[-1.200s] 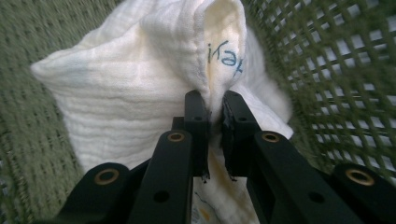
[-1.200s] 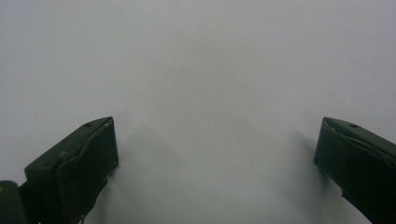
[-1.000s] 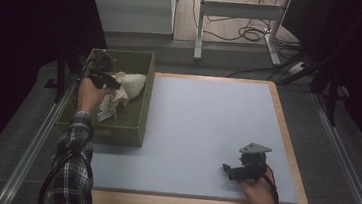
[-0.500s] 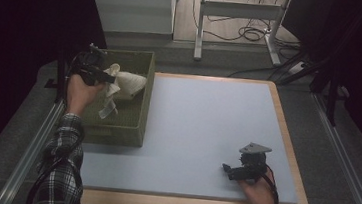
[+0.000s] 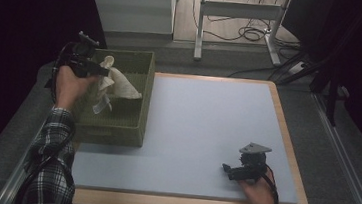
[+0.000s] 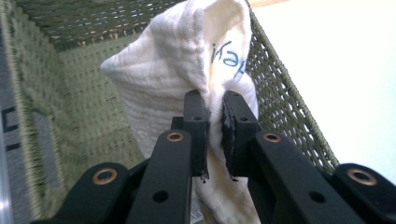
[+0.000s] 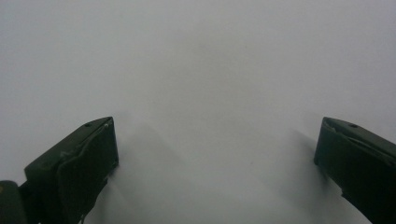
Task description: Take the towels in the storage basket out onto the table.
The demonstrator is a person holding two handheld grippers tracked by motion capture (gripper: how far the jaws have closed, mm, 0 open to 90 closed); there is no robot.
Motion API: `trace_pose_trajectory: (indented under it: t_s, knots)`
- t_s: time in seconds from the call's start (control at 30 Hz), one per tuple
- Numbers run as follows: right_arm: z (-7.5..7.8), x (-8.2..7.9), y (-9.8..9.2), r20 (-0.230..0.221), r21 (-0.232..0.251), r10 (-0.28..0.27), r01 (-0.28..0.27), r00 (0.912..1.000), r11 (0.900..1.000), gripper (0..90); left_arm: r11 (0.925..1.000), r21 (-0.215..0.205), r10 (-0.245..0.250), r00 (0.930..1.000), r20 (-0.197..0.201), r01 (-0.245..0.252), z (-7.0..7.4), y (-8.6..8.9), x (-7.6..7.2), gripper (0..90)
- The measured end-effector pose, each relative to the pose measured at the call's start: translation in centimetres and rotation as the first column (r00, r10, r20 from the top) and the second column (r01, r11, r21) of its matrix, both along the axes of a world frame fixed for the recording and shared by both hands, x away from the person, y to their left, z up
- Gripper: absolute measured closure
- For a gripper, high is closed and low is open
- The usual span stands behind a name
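White cloth (image 5: 115, 83) hangs in a bunched fold over the green woven basket (image 5: 131, 127), its lower tail trailing down inside toward the basket floor; position is about 10 o'clock on the table as the high view shows it. In the left gripper view the cloth (image 6: 187, 70) carries blue handwritten marks near its upper edge, and the basket (image 6: 289, 116) weave shows behind and on both sides of it. Left gripper (image 5: 94, 68) has its jaws clamped on a pleat of the cloth, pads pressing the fabric from both sides with only the thickness of the fold between them; the same grasp reads clearly at the left gripper (image 6: 215, 121) in its own view. The holding hand (image 5: 70, 84) sits at the basket's 9 o'clock rim, checked sleeve below it. The basket stands off the left edge of the pale blue mat (image 5: 206, 129), touching or just beside that edge. Right gripper (image 5: 227, 171) rests at about 5 o'clock on the mat, well apart from basket and cloth, grey three-cornered plate on top, the person's hand behind it. Right gripper (image 7: 215, 154) in its own view: jaws spread wide, nothing between them, plain mat (image 7: 201, 70) beneath. Wooden table border (image 5: 287, 127) frames the mat at 3 o'clock.
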State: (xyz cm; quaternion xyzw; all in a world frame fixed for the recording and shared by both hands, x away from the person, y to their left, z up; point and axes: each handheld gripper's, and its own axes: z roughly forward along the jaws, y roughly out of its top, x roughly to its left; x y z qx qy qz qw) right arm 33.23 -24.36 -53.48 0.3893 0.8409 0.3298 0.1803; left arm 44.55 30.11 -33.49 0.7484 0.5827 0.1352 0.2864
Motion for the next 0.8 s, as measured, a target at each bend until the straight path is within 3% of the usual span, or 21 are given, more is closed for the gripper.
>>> trace_pose_trajectory:
  t_s: [0.43,0.8]
  knots:
    - [0.0,0.0,0.0,-0.002,0.001,0.0,0.0,1.0,1.0,0.0,0.9992,0.032,-0.027,0.9976,0.064,0.025,5.1,-1.0,-1.3,81.2]
    - [0.0,0.0,0.0,-0.003,-0.001,0.0,0.0,1.0,1.0,0.0,0.9987,0.03,-0.046,0.9892,0.139,0.042,9.3,-1.8,-2.6,81.2]
